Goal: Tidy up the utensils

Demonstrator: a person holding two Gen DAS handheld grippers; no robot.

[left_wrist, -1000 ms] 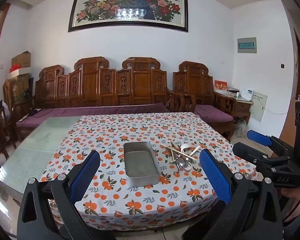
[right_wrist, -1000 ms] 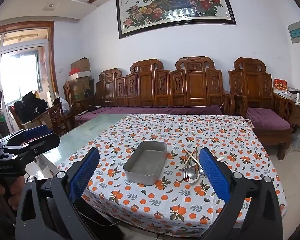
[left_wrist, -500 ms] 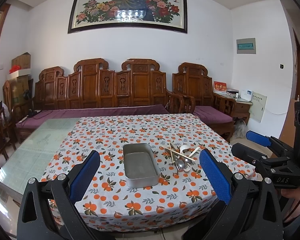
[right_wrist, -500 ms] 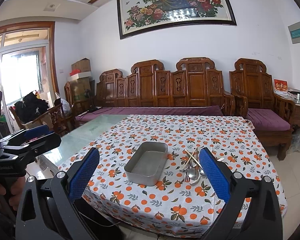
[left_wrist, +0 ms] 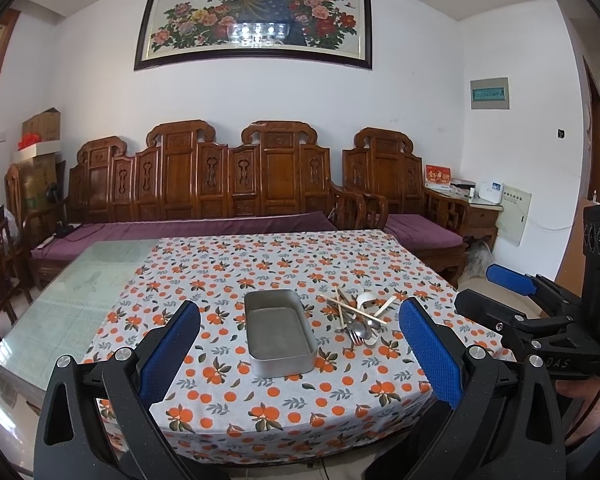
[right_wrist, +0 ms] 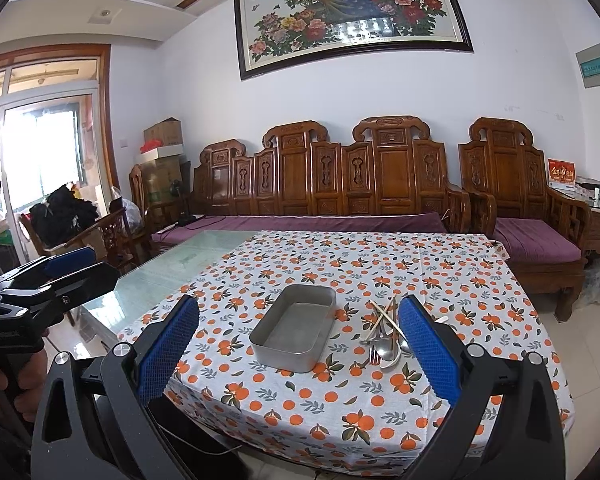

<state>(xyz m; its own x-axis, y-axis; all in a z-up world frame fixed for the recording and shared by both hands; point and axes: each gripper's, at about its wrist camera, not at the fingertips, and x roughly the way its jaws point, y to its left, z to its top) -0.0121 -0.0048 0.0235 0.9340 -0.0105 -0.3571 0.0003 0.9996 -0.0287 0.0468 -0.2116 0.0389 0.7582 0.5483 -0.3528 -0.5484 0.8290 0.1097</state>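
Both grippers, left [left_wrist: 298, 354] and right [right_wrist: 298, 354], are spread wide and empty. Ahead of them: tray [right_wrist: 294, 332], with utensils [right_wrist: 384, 338] piled just right of it. Approach one utensil, clamp its handle, avoid disturbing the pile.

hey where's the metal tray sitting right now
In both wrist views the metal tray sits empty near the middle of the orange-print tablecloth, just left of the utensil pile.

Carved wooden sofa [left_wrist: 236, 184], peacock painting [left_wrist: 256, 16]
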